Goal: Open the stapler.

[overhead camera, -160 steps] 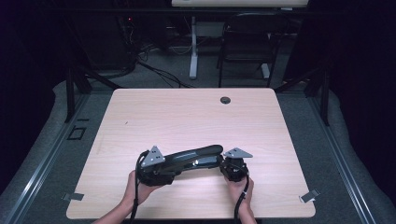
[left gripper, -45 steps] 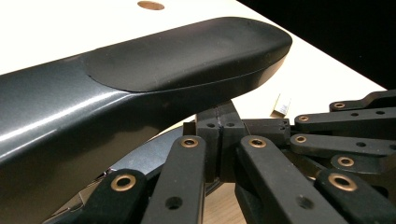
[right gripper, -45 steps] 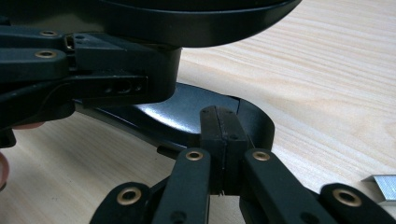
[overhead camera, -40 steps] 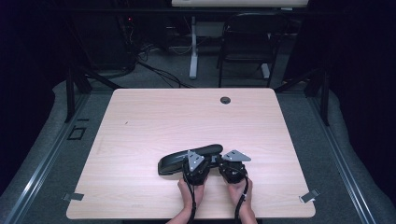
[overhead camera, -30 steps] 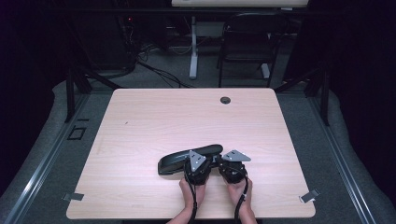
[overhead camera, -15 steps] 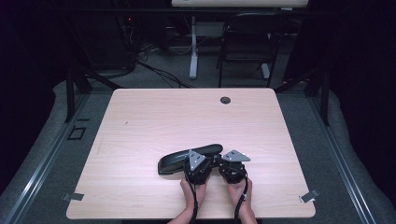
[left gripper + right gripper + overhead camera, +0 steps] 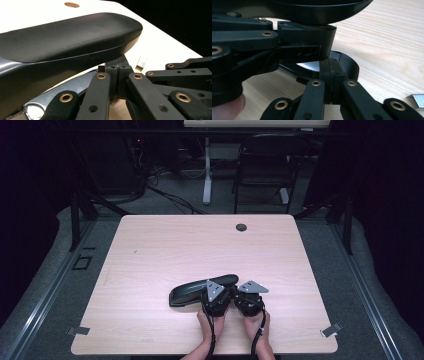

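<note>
A black stapler (image 7: 192, 292) lies on the wooden table (image 7: 200, 245) near the front edge, its long top arm (image 7: 70, 42) lifted over a silvery magazine (image 7: 37, 107). My left gripper (image 7: 220, 292) is at the stapler's right end, its jaws shut together just under the top arm, with nothing seen between them. Close beside it on the right is my right gripper (image 7: 247, 296), also shut, its tips (image 7: 331, 72) against the stapler's rounded base (image 7: 348, 66). A hand holds each gripper from the front edge.
A short strip of staples (image 7: 141, 62) lies on the table just beyond the grippers. A round cable hole (image 7: 241, 227) sits at the far edge. Metal clips (image 7: 331, 330) mark the front corners. A chair (image 7: 262, 165) and desk legs stand behind.
Over five seconds my left hand has moved from the stapler's left end to its right end, beside the right gripper. Nothing has moved in the last second.
</note>
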The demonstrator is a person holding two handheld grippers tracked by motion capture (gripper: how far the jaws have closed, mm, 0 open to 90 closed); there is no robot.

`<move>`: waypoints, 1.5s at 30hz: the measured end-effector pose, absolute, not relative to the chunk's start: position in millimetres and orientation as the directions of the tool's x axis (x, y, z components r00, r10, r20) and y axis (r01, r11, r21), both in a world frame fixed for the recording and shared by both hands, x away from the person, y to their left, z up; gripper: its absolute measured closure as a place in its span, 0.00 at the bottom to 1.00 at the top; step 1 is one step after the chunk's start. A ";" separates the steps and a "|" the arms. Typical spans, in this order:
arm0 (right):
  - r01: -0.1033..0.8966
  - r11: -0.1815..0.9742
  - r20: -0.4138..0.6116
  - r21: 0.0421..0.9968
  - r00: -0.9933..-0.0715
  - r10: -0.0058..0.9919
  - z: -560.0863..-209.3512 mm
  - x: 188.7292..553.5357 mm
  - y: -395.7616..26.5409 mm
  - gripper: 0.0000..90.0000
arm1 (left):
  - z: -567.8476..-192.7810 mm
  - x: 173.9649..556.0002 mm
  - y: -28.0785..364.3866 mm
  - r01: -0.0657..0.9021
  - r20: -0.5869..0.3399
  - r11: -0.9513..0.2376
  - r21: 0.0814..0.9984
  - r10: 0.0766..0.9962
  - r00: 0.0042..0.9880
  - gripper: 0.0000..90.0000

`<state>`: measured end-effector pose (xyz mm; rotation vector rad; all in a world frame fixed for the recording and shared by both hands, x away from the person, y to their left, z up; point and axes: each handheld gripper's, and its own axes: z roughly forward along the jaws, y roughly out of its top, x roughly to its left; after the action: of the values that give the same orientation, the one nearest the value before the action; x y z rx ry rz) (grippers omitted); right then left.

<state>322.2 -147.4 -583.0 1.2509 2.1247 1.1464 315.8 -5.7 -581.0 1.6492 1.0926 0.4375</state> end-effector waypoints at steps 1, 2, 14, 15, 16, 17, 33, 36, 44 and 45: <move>0.514 0.255 0.050 0.819 -0.507 0.860 -583.0 322.2 -147.4 1.00 | -580.8 315.8 -5.3 0.443 -0.243 -0.011 0.896 0.824 0.512 1.00; 0.515 0.249 0.058 0.820 -0.507 0.860 -583.3 322.7 -147.6 1.00 | -580.6 316.1 -5.0 0.441 -0.242 -0.013 0.897 0.823 0.515 1.00; 0.509 0.251 0.050 0.823 -0.505 0.862 -583.5 322.8 -146.3 1.00 | -533.4 317.8 4.1 0.261 -0.119 -0.035 0.965 0.827 0.549 1.00; 0.510 0.251 0.051 0.823 -0.507 0.861 -583.4 322.9 -146.3 1.00 | -531.7 316.9 4.6 0.244 -0.085 -0.065 0.968 0.825 0.558 1.00; 0.517 0.245 0.063 0.820 -0.506 0.860 -583.2 323.0 -147.2 1.00 | -533.2 316.6 6.7 0.253 -0.093 -0.062 0.965 0.825 0.557 1.00; 0.517 0.245 0.063 0.820 -0.506 0.860 -583.2 323.0 -147.2 1.00 | -536.2 317.3 9.5 0.274 -0.112 -0.055 0.960 0.824 0.556 1.00; 0.510 0.235 0.069 0.827 -0.508 0.859 -583.7 322.8 -147.3 1.00 | -534.2 316.5 18.9 0.334 -0.148 -0.055 0.941 0.820 0.553 1.00; 0.511 0.239 0.063 0.826 -0.505 0.861 -583.7 322.7 -147.2 1.00 | -531.0 316.4 21.4 0.330 -0.133 -0.071 0.941 0.821 0.555 1.00; 0.508 0.227 0.073 0.831 -0.504 0.860 -584.1 322.9 -146.6 1.00 | -526.3 314.5 26.1 0.333 -0.115 -0.097 0.938 0.819 0.563 1.00; 0.508 0.227 0.073 0.831 -0.504 0.860 -584.1 322.9 -146.6 1.00 | -525.7 314.3 26.6 0.333 -0.113 -0.100 0.938 0.819 0.563 1.00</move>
<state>322.9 -146.6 -584.1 1.2611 2.1039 1.1864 314.3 26.6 -525.7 1.6826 0.9727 0.5441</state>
